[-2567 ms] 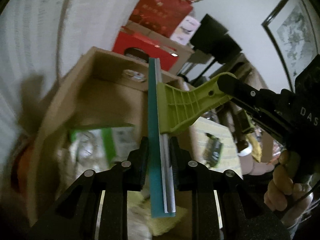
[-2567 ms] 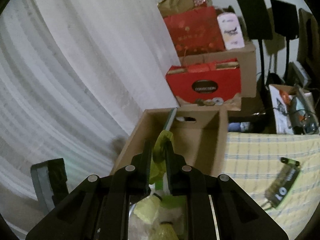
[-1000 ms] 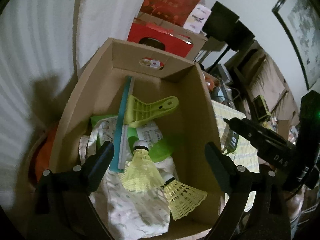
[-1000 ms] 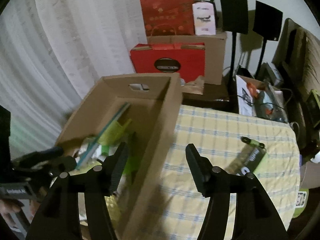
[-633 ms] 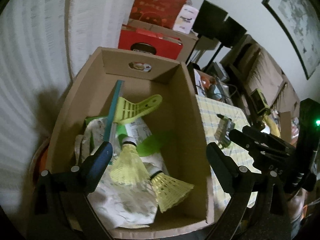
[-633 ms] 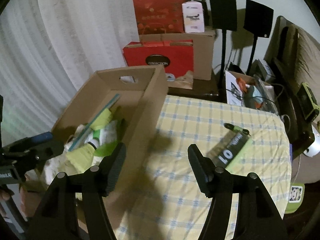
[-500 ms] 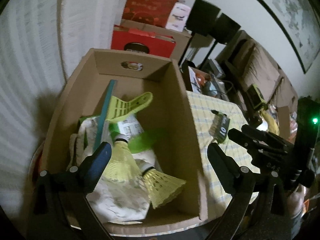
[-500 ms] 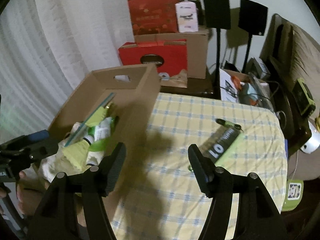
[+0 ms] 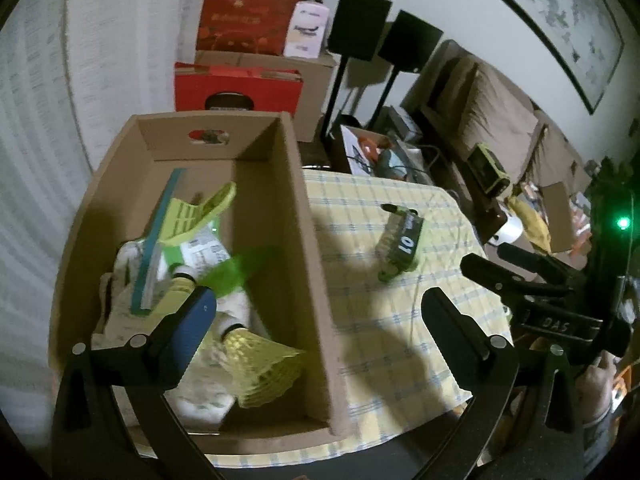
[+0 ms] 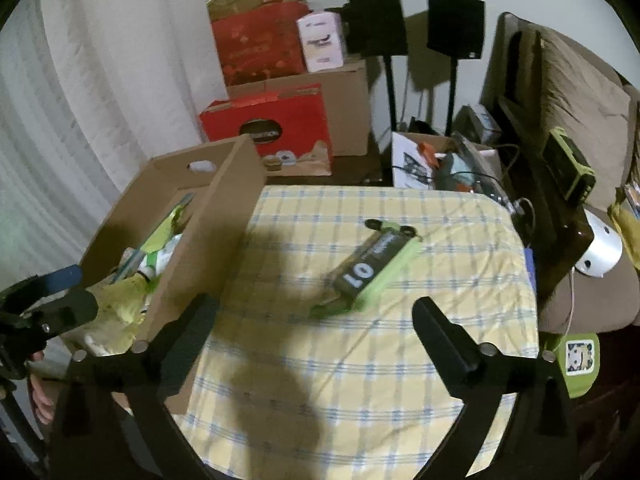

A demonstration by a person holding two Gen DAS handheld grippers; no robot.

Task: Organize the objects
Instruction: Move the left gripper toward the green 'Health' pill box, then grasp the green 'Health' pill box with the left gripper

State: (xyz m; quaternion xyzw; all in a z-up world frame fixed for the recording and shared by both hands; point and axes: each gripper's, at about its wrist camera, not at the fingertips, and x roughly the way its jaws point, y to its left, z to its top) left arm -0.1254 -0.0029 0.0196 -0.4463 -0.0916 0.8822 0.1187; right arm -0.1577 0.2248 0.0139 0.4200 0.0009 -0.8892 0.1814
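A cardboard box (image 9: pixel 308 216) stands on the left of the checked tablecloth (image 9: pixel 380 320); it also shows in the right wrist view (image 10: pixel 224 216). Inside lie a green-handled squeegee with a teal blade (image 9: pixel 188 216), yellow shuttlecocks (image 9: pixel 264 368), a green scoop and white packets. A black and green pack marked "01" (image 10: pixel 372 264) lies on the cloth right of the box, also in the left wrist view (image 9: pixel 402 240). My left gripper (image 9: pixel 320 312) is open and empty above the box's right wall. My right gripper (image 10: pixel 316 320) is open and empty above the cloth, near the pack.
Red boxes (image 10: pixel 268 128) and cardboard cartons are stacked behind the table by a white curtain. Two black speakers on stands (image 10: pixel 376 20) stand at the back. A brown sofa (image 10: pixel 576 92) and a cluttered side table with a green device (image 10: pixel 568 168) are at the right.
Both grippers let go of the squeegee, which now lies in the box. Both have pulled back and swung right, so the tablecloth and the "01" pack have come into view.
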